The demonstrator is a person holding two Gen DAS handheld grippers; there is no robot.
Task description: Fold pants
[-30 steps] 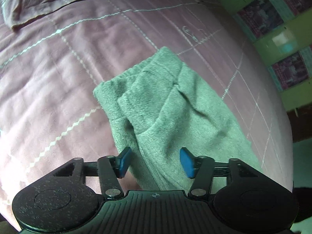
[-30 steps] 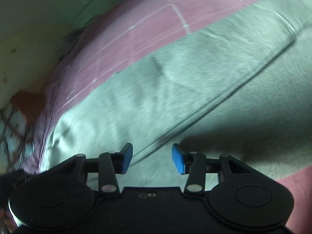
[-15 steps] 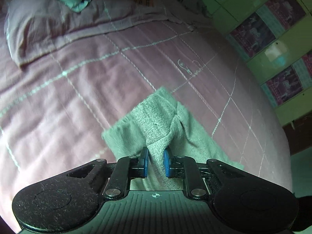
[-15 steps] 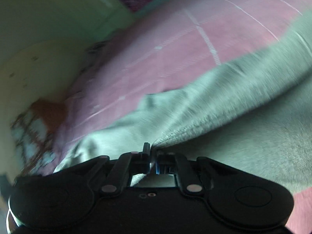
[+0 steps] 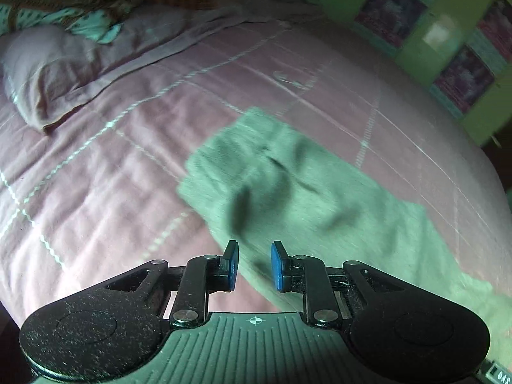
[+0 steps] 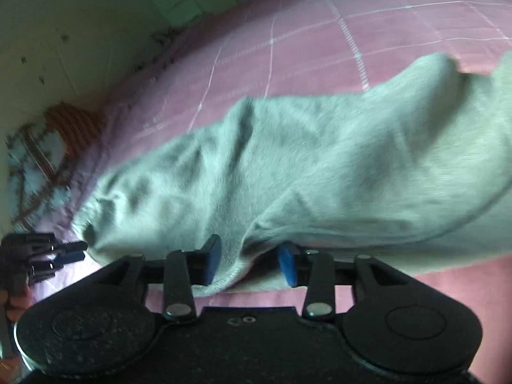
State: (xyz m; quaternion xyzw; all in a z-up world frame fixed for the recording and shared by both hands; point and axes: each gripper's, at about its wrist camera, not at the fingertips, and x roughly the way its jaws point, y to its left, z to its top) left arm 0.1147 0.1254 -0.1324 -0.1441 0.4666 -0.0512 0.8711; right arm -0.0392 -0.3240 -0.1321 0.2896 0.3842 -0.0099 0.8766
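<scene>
The grey-green pants (image 5: 307, 192) lie rumpled on the pink checked bedspread (image 5: 96, 176), one end toward the pillow. My left gripper (image 5: 254, 265) is open and empty, just above the near edge of the pants. In the right wrist view the pants (image 6: 320, 160) stretch across the bed with a fold of cloth hanging between the fingers. My right gripper (image 6: 249, 264) is open, its blue pads (image 6: 212, 256) on either side of that fold without pinching it. The left gripper (image 6: 64, 252) shows at the far left of the right wrist view.
A pink pillow (image 5: 64, 70) and a patterned teal cloth (image 5: 64, 3) lie at the head of the bed. A green wall with dark pictures (image 5: 448, 41) runs along the right side. The bed edge falls away at the right (image 5: 499, 192).
Both grippers closed on the pants half a second ago and have now opened, letting the cloth drop. The pants lie rumpled on the bed and both grippers have pulled back a little.
</scene>
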